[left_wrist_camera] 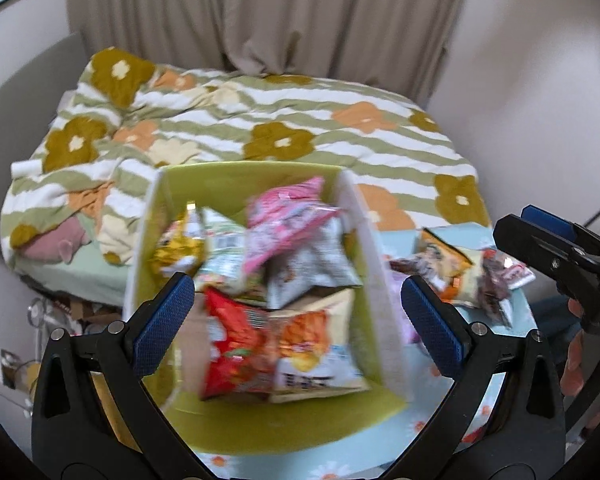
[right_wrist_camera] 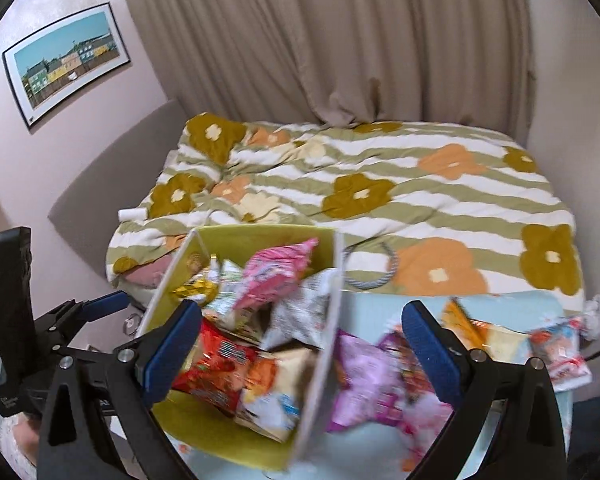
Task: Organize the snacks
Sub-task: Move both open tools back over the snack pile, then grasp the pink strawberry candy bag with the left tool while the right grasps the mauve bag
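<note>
A box with a green inside and white walls stands on a light blue flowered table. It holds several snack bags, among them a pink bag, a red bag and a silver bag. My left gripper is open and empty above the box. My right gripper is open and empty over the box's right wall. Loose snacks lie right of the box: a purple bag, an orange bag and a red-white packet. Both views are blurred.
The table stands against a bed with a green striped, flowered duvet. Beige curtains hang behind. A framed picture hangs on the left wall. A rope ring lies on the bed.
</note>
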A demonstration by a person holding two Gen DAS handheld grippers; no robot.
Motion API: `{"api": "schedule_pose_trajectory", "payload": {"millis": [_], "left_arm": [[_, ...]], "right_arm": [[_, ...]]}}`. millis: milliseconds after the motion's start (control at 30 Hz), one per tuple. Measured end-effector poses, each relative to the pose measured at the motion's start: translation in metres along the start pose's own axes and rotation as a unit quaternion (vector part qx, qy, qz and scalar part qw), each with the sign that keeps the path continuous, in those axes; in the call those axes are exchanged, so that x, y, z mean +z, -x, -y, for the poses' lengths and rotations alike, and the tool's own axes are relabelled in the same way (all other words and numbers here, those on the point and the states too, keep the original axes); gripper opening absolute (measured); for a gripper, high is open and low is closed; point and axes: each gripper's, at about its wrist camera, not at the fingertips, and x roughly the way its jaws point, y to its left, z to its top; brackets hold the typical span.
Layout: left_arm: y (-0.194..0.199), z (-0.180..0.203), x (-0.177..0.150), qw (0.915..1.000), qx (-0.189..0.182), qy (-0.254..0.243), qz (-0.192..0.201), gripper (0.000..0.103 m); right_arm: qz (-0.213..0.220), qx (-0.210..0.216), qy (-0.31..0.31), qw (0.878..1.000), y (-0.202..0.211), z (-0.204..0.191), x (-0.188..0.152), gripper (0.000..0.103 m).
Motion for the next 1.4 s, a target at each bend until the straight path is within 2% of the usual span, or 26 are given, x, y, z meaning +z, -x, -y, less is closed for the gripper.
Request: {"api": "schedule_pose_trajectory", "payload": {"millis": [167, 333, 500, 667, 800, 1033, 1233, 1400], "left_arm": [[0.000, 0.059, -0.010, 0.9997, -0.008, -0.024, 0.005, 0.103], [-0.015, 0.120, -0.027, 0.9993, -0.013, -0.033, -0.013, 0.103], [-0.043, 0.168, -0.053, 0.9982, -0.016, -0.041, -0.040, 0.103], [-0.076, 0.199, -0.077, 0.9966, -0.020, -0.039, -0.070, 0.103], [-0.103, 0.214, -0.093, 0.9951, -0.017, -0.050, -0.084, 0.103], [-0.155, 0.226, -0.113, 0.9910, -0.010, -0.080, -0.107, 0.103], [-0.187, 0.239, -0.125, 0.9846, 0.002, -0.135, -0.111, 0.103], [-0.207, 0.248, -0.132, 0.9777, 0.005, -0.166, -0.129, 0.097]], "right_arm": [[0.002, -0.021, -0.019, 1.000, 0.029, 0.054, -0.018, 0.100], [-0.017, -0.026, -0.037, 0.999, 0.044, 0.112, -0.038, 0.100], [-0.038, -0.029, -0.057, 0.997, 0.046, 0.163, -0.062, 0.100], [-0.076, -0.028, -0.072, 0.994, 0.035, 0.204, -0.085, 0.100], [-0.104, -0.022, -0.088, 0.990, 0.013, 0.225, -0.102, 0.100], [-0.140, -0.016, -0.108, 0.984, -0.035, 0.239, -0.122, 0.100], [-0.156, -0.038, -0.118, 0.980, -0.062, 0.243, -0.133, 0.100], [-0.163, -0.055, -0.127, 0.977, -0.071, 0.249, -0.138, 0.100]]}}
